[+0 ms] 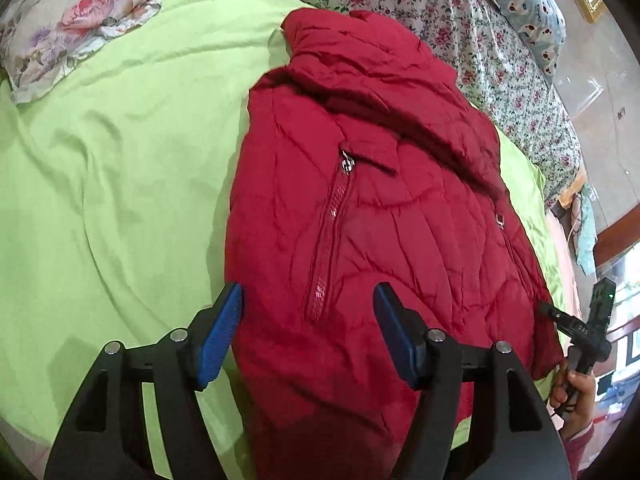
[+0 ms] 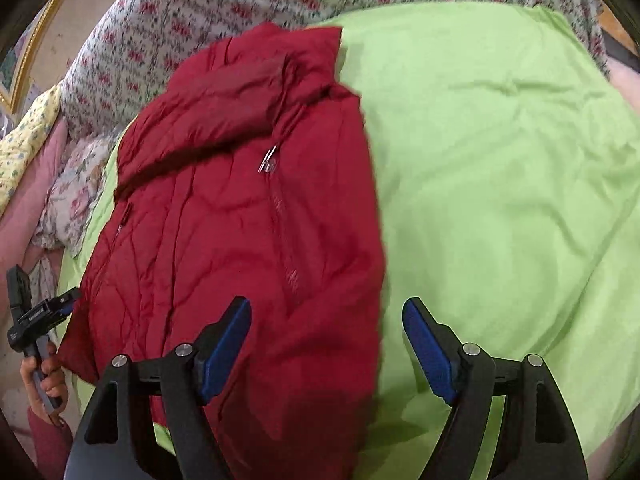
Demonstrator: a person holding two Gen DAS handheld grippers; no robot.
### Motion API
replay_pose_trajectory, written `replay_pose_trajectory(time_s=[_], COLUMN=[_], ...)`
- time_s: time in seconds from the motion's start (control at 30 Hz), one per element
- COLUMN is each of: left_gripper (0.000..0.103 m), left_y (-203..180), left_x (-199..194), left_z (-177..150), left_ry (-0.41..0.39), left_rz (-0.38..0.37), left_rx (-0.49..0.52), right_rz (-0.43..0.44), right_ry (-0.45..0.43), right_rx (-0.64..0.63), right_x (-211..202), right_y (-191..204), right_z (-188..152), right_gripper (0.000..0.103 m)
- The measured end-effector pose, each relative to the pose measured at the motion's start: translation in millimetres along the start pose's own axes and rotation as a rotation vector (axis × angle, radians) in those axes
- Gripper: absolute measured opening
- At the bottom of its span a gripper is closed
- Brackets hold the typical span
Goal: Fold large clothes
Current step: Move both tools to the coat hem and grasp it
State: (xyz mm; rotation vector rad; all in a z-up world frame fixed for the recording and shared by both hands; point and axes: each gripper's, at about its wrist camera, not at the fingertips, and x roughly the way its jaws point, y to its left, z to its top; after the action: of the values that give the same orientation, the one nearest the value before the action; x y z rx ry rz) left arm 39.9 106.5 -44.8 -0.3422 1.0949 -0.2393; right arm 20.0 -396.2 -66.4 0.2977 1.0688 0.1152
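Jacket: a red quilted jacket lies on the green sheet, folded narrow, collar at twelve o'clock and hem at six o'clock in both wrist views.
Zipper: a silver pull sits near the jacket's middle, the zipper running down toward six o'clock.
Left claw: the left claw has its blue pads apart, hovering over the hem with nothing between them; one pad is over the sheet at the jacket's edge.
Right claw: the right claw is spread wide too, straddling the jacket's other edge, gripping nothing.
Bed: a flowered bedspread lies beyond the sheet at twelve o'clock, a floral pillow at ten o'clock.
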Motion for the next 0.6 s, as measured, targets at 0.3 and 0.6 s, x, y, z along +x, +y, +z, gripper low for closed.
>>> replay_pose_trajectory(time_s=[0.3, 0.6], left_gripper=[0.066, 0.066], left_y=[12.7, 9.8], left_x=[3.3, -1.5], left_z=[-32.4, -44.4], left_ry=[0.070, 0.078], left_rz=[-0.003, -0.030], left_rx=[-0.008, 0.020], right_rz=[0.028, 0.037], right_ry=[0.040, 0.041], right_rx=[-0.053, -0.041], right_x=[-6.9, -11.2], right_y=[3.5, -1.8], right_z=[-27.7, -33.1], right_gripper=[0.066, 0.051])
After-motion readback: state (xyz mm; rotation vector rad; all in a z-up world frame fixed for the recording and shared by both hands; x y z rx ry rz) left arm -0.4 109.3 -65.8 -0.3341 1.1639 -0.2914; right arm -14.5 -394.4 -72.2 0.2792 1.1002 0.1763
